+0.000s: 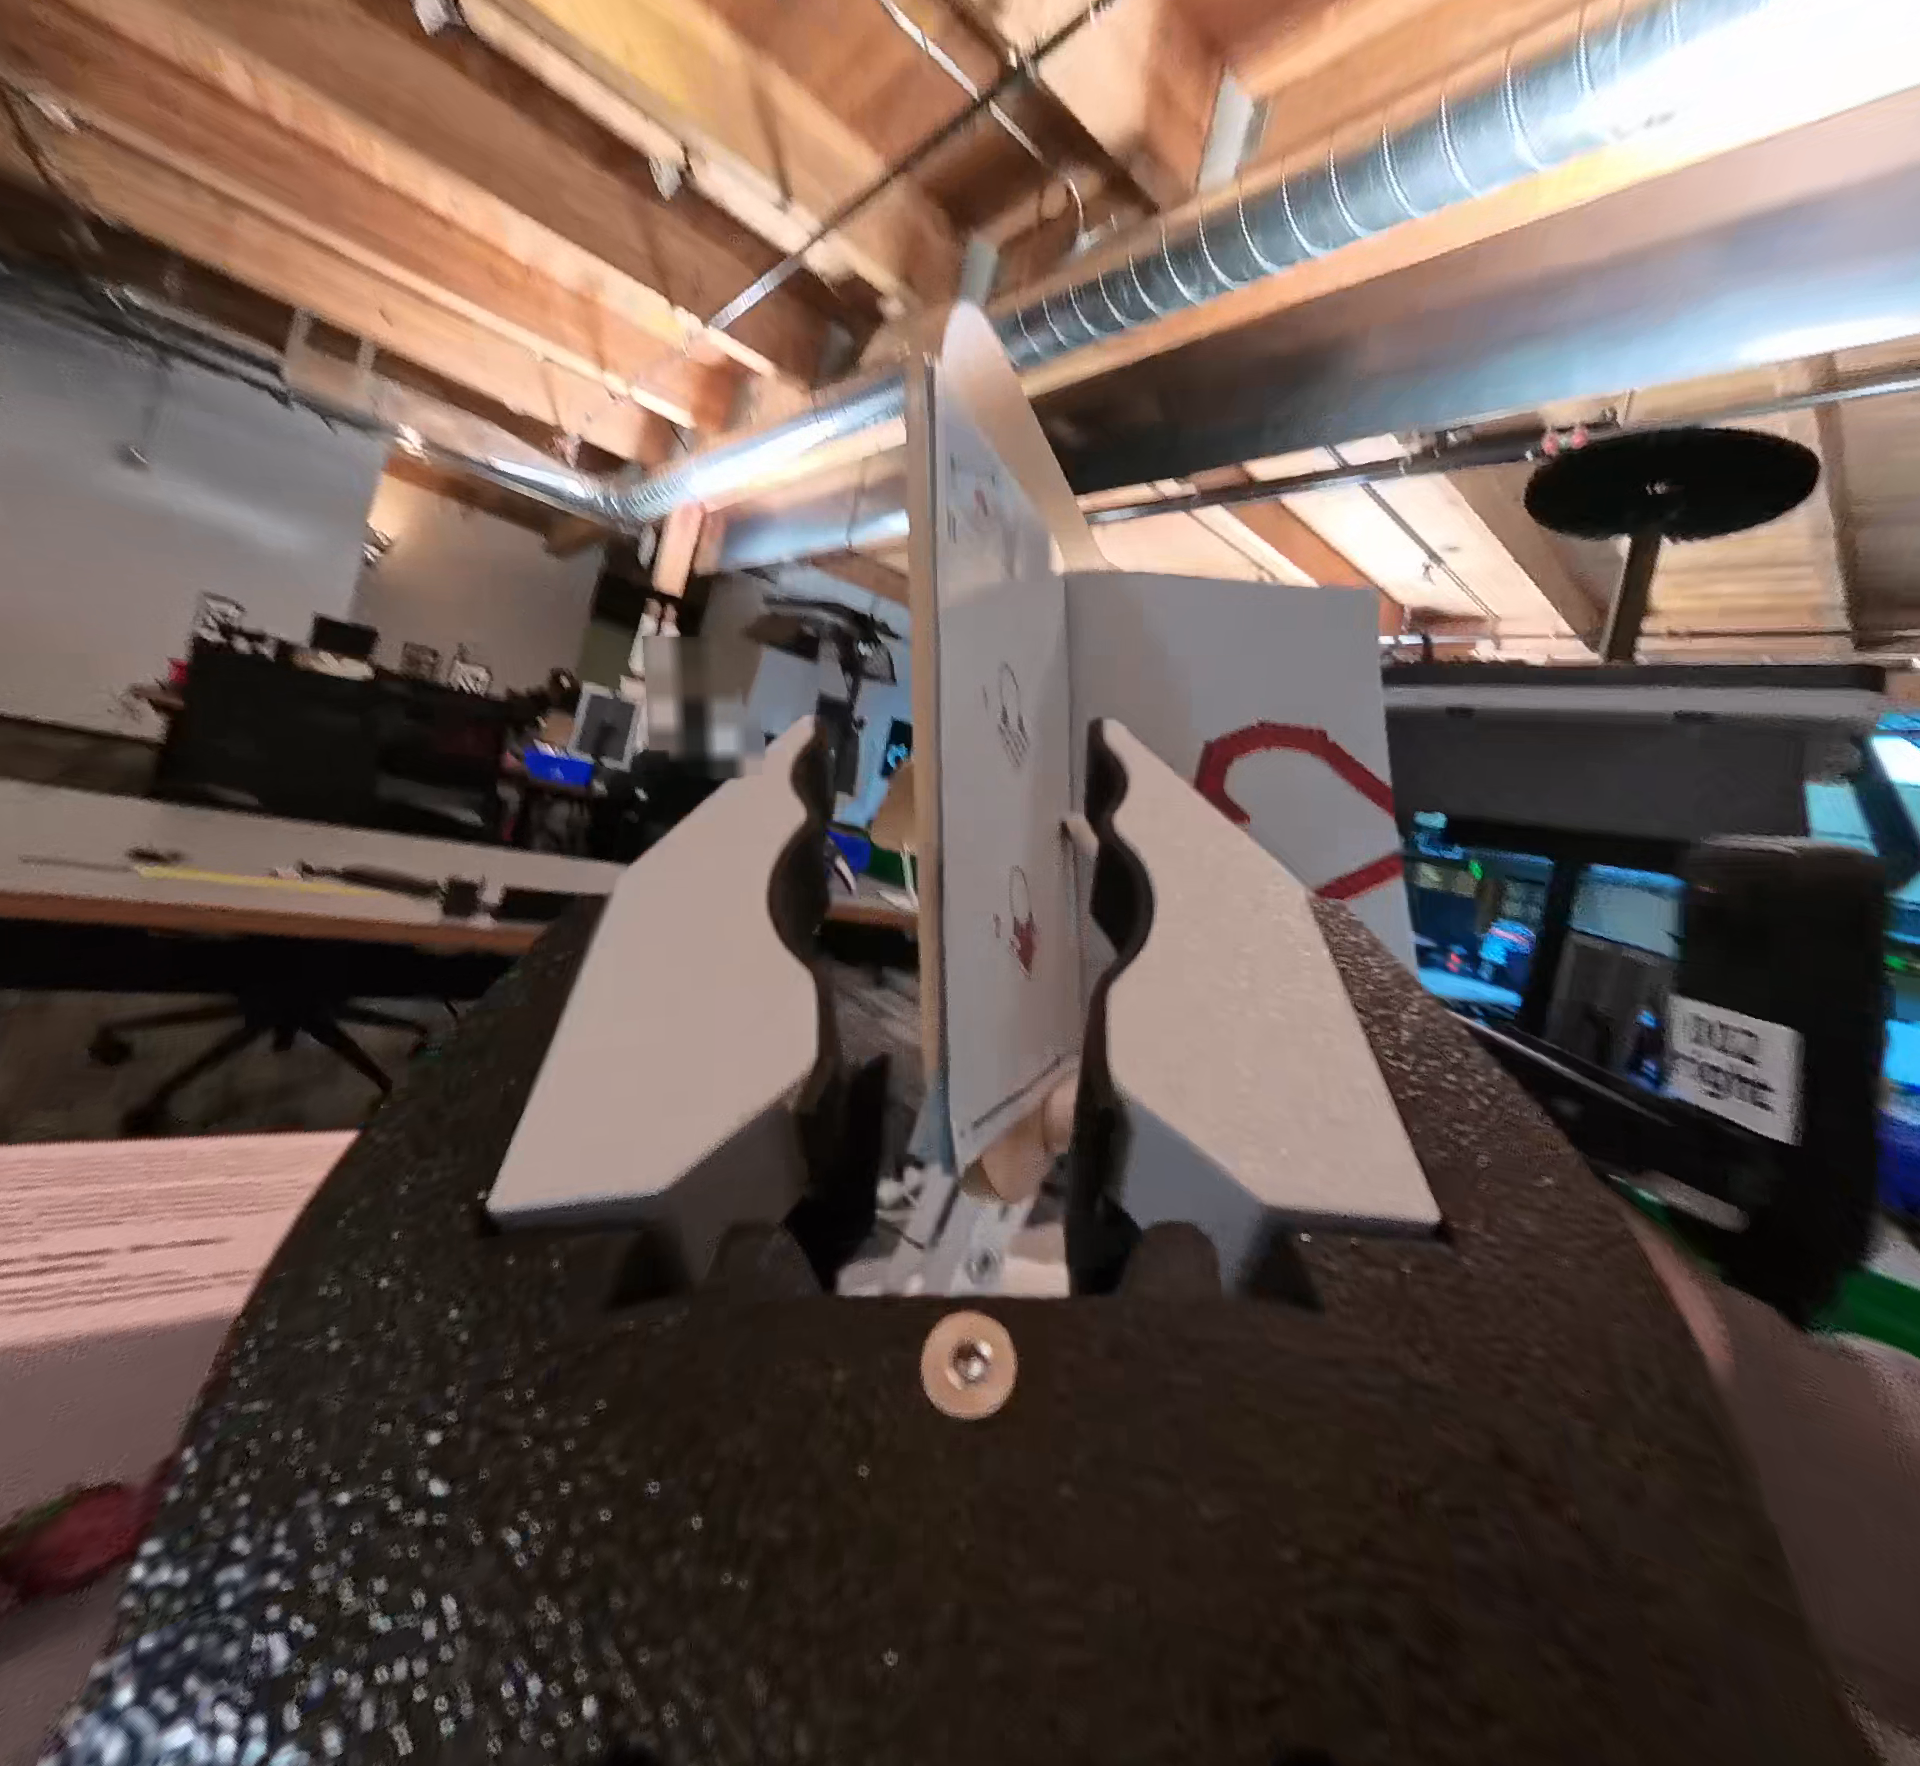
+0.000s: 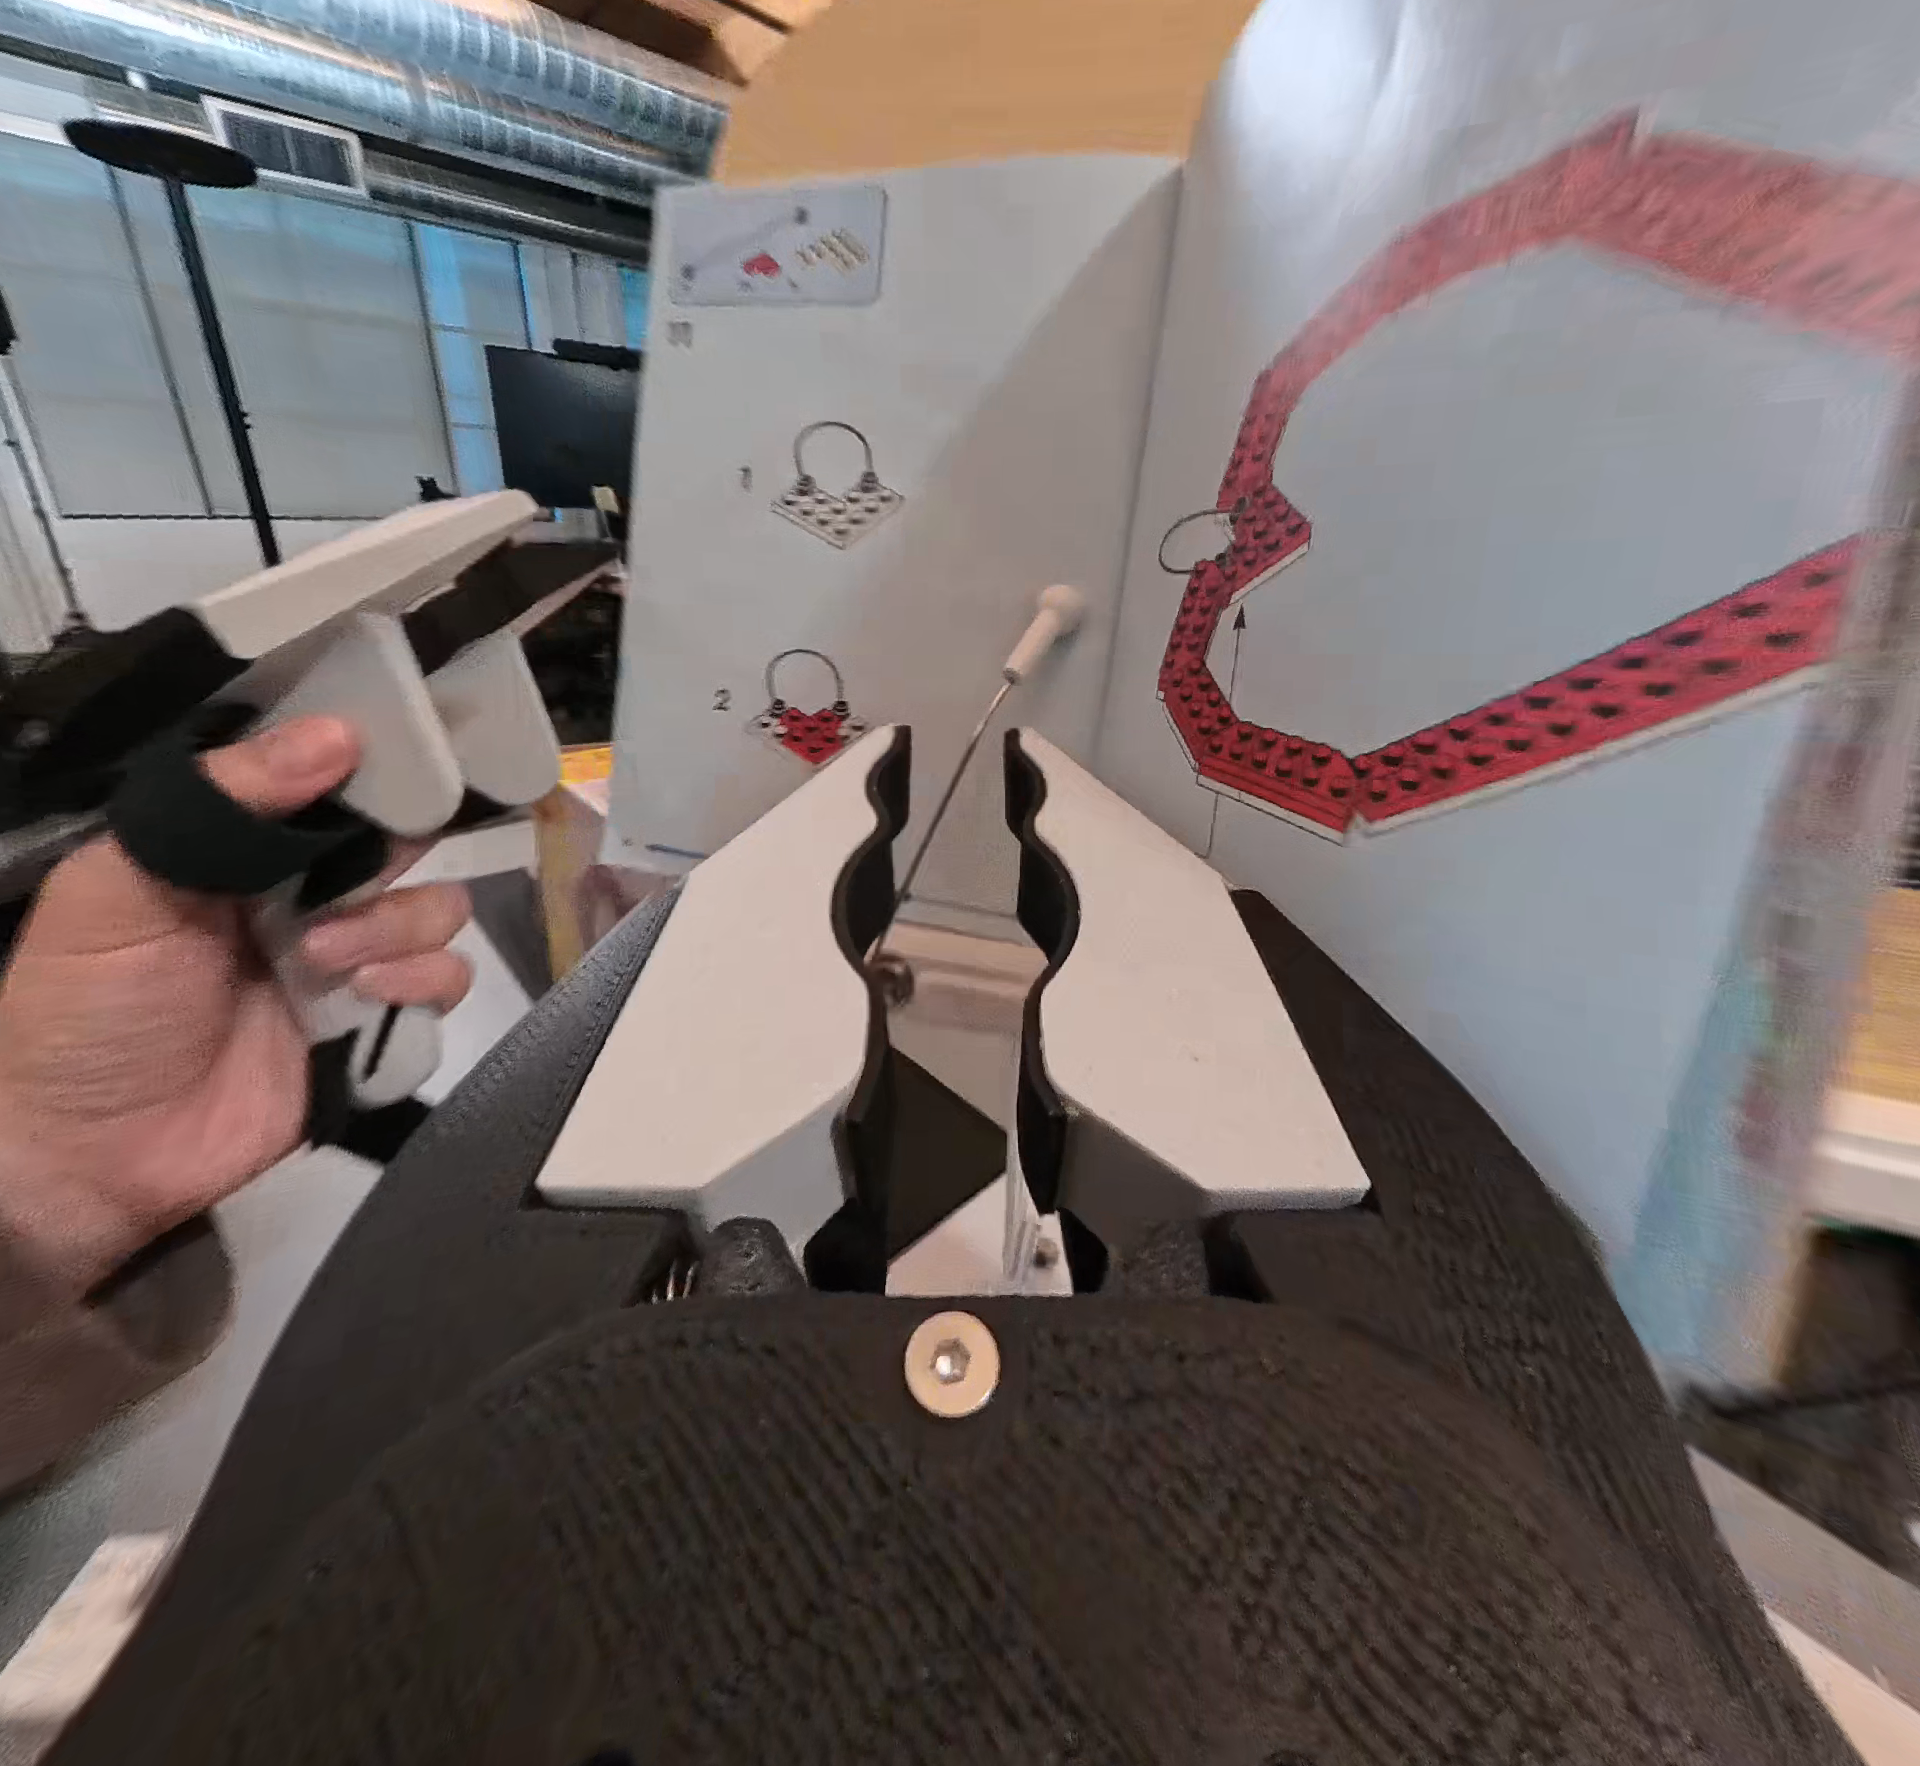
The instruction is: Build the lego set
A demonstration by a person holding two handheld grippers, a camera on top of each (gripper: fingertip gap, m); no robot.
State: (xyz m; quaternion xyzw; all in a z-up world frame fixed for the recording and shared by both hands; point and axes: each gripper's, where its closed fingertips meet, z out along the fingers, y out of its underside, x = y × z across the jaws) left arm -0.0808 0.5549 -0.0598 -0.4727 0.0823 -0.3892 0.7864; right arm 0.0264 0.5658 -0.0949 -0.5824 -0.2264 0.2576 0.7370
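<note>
The left gripper [image 1: 951, 781] points up toward the ceiling beams and duct, its jaws partly open with a booklet [image 1: 997, 843] page standing edge-on in the gap. The page sits just beside the right-hand finger [image 1: 1226, 978]; whether the fingers actually press on it I cannot tell, and a clear gap shows on the other side.

The right gripper [image 2: 956, 750] faces the same booklet [image 2: 935, 428], which stands upright and open on a stand (a thin rod [image 2: 966, 760] with a pale knob [image 2: 1055, 610] rests against the fold). Its jaws are a little apart and hold nothing; the rod shows in the gap but farther off, not between the pads. The left page carries small step drawings, the right page a large red heart outline [image 2: 1507, 594] made of studded plates. A further page at the right edge is blurred.

In the right wrist view the left gripper [image 2: 520, 532] appears at the left, held by a hand [image 2: 156, 1020] with black finger straps, near the booklet's left edge. No loose bricks show.
</note>
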